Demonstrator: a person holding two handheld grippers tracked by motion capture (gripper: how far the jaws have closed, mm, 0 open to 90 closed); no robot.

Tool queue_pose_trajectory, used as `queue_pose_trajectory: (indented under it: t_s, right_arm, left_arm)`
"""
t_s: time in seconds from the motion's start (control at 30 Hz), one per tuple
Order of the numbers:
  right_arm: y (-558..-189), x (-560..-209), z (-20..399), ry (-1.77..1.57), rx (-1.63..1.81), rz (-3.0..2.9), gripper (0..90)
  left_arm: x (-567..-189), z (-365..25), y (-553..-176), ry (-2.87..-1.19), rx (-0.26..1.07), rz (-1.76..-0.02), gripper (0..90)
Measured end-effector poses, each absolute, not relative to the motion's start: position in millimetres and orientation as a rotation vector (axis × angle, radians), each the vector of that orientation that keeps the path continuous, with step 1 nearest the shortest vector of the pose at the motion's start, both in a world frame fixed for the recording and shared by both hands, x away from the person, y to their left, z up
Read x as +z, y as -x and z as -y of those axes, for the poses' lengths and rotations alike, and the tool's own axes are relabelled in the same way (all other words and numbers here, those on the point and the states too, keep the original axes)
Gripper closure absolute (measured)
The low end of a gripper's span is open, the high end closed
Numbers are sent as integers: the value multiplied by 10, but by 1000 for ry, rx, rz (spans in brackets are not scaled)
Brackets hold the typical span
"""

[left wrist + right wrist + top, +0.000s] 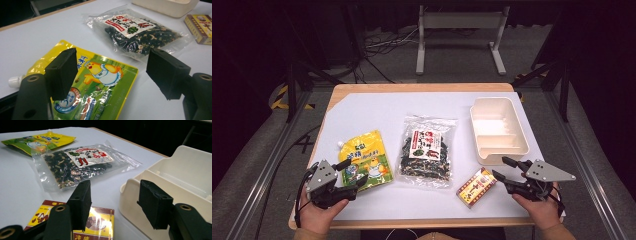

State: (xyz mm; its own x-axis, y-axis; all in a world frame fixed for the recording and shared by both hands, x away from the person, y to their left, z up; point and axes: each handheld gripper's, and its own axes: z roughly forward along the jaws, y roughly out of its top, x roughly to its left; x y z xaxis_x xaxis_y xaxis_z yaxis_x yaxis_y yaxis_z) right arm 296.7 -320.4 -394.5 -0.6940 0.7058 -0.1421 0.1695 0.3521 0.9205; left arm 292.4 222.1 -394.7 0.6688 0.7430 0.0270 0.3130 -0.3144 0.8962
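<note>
Currently both tools stand open and empty. The left tool (353, 173) hovers over the yellow pouch's (364, 159) near-left corner; the right tool (504, 169) sits just right of the small box (476, 186).

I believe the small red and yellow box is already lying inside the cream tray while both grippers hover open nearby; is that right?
Not quite: the small red and yellow box lies on the white table in front of the cream tray, not inside it, as the high view shows. The left gripper and right gripper do hover open nearby.
</note>
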Motion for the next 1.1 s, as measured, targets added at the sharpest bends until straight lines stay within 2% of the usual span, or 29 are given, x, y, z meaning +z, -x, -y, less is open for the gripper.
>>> queue_pose_trajectory:
  t_s: [0.47, 0.53, 0.6, 0.7, 0.93, 1.1]
  right_arm:
    - [-2968, -3946, 3191, -775, 1321, -2108, 424]
    - [-2959, -3937, 3186, -772, 1319, -2109, 420]
    - [-2963, -3938, 3183, -774, 1324, -2117, 415]
    - [-2971, -3948, 3182, -774, 1322, -2123, 415]
    - [-2997, -3953, 3185, -781, 1321, -2134, 416]
    - [-3035, -3936, 3131, -770, 1329, -2150, 420]
  left_arm:
    - [-3874, -2156, -3061, -1924, 430, -895, 250]
    - [-3838, -2138, -3114, -1934, 404, -898, 257]
    - [-3796, -2116, -3170, -1945, 363, -877, 307]
    - [-3753, -2112, -3257, -1953, 362, -879, 314]
    - [-3693, -2047, -3504, -1964, 276, -888, 279]
    - [-3631, -1950, -3623, -2000, 268, -883, 253]
